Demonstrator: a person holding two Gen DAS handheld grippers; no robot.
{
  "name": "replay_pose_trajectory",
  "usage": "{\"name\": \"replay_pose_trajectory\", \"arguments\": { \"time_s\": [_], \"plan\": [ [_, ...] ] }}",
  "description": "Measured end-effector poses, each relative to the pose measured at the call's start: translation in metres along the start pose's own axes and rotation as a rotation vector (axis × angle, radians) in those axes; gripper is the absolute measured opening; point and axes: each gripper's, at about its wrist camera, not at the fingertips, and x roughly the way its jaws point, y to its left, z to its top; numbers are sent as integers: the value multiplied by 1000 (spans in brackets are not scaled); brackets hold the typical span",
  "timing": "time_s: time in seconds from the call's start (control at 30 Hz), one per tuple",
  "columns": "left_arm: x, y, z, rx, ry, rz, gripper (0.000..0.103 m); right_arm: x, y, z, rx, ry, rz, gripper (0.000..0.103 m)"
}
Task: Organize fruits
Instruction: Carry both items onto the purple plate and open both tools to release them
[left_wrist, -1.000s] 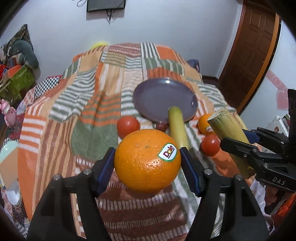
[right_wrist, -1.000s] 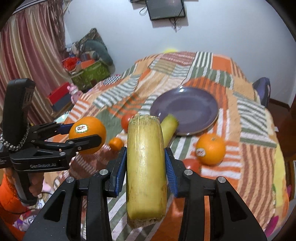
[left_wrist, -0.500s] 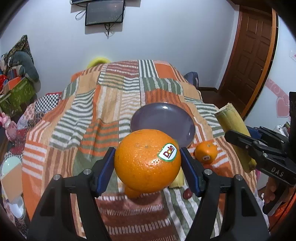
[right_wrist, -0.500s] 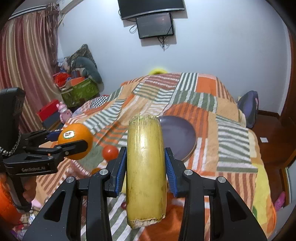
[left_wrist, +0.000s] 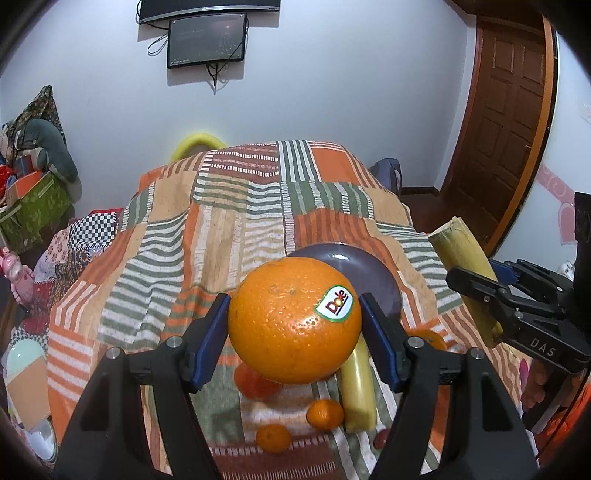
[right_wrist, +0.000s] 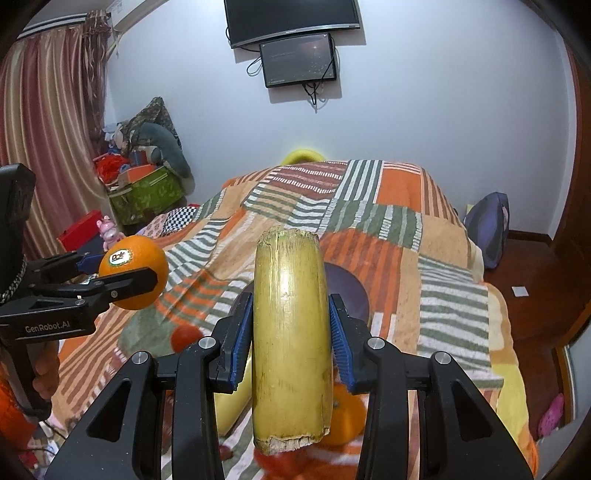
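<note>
The left claw (left_wrist: 293, 334) is clamped on a large orange (left_wrist: 294, 320) with a Dole sticker, its blue pads pressing the fruit's widest sides, and holds it in the air above the bed. The right claw (right_wrist: 291, 338) grips a cut length of yellow-green cane (right_wrist: 291, 339) across its middle, the stalk standing upright between the pads with both rough ends free.

The orange looks firm and round with a dimpled skin, so it probably grips well but could roll once set down. The cane looks stiff, smooth and glossy, likely heavier than the fruit; a hold near mid-length seems best to keep it from tipping.

Below the claws, on the striped patchwork bedspread (left_wrist: 229, 236), lie a second cane piece (left_wrist: 357, 387), two small oranges (left_wrist: 325, 414) and a red tomato (left_wrist: 255, 382). The purple plate (left_wrist: 376, 273) sits just beyond them, and the part of it in view holds nothing; the rest is hidden behind the held items.
</note>
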Motion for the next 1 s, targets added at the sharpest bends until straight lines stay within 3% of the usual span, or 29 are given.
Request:
{"name": "replay_pose_trajectory", "arguments": {
  "time_s": [0.43,1.0],
  "plan": [
    [60,12,25,1,38,6,69,50,-20,17,7,32,-31,36],
    [150,14,19,34,211,-29,69,123,-39,23,-65,199,-36,36]
  ]
}}
